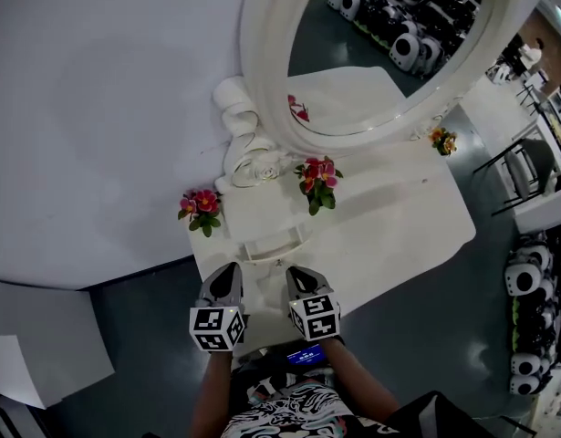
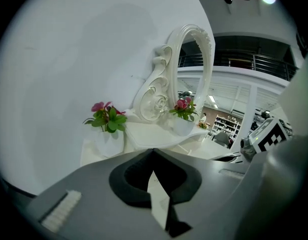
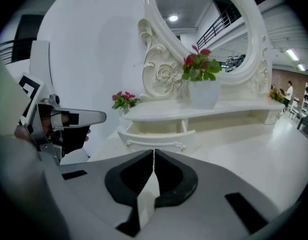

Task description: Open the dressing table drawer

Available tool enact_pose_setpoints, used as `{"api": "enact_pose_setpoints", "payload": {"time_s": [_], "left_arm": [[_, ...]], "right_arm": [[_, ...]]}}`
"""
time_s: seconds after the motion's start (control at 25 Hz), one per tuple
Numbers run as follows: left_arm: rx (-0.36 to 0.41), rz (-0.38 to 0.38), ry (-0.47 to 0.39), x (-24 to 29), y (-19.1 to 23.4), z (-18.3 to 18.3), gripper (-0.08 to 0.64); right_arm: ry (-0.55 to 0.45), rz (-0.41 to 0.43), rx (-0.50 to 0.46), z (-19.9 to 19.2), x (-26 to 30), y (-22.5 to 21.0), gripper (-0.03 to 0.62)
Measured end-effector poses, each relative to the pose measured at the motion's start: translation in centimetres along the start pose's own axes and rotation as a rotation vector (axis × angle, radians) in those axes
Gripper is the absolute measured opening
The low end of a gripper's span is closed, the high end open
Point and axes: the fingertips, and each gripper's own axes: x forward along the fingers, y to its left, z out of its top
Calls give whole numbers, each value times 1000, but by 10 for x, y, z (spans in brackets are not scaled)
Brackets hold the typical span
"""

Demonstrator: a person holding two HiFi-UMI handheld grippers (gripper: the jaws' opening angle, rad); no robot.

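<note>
1. Small white drawer with a curved front sits mid-front under the raised shelf of the white dressing table, between two pink flower pots and below the oval white-framed mirror.
2. Looks already slid partway out: right gripper view shows the drawer box clear of its slot, with the slim handle across the front.
3. Left gripper: jaws together, nothing between them.
4. Right gripper: jaws closed tip to tip, also empty.
5. Key relation: drawer lies just far of both tips, apart from them, no contact. Front and handle run left-right; slide axis runs near-far, toward the person.
6. Right gripper better lined up: handle dead ahead of its jaws. Left gripper sits off the drawer's left corner.
7. Judgement: any further pull means reopening the right jaws, then taking the handle mid-span.
</note>
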Motion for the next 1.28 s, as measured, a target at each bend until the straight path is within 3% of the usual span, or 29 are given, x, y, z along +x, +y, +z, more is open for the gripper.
{"api": "enact_pose_setpoints", "payload": {"time_s": [0.2,0.44,1.28], "left_arm": [[17,-25,-56,-15,-18,23,2],[42,-35,-103,-28,-30,42,2],[52,-35,-104,-34,-35,40,2]], "right_arm": [[-123,18,44,28,-33,0,3],[-208,-14,-5,51,-63,-2,2],[-217,-23,-22,47,-74,2,2]]}}
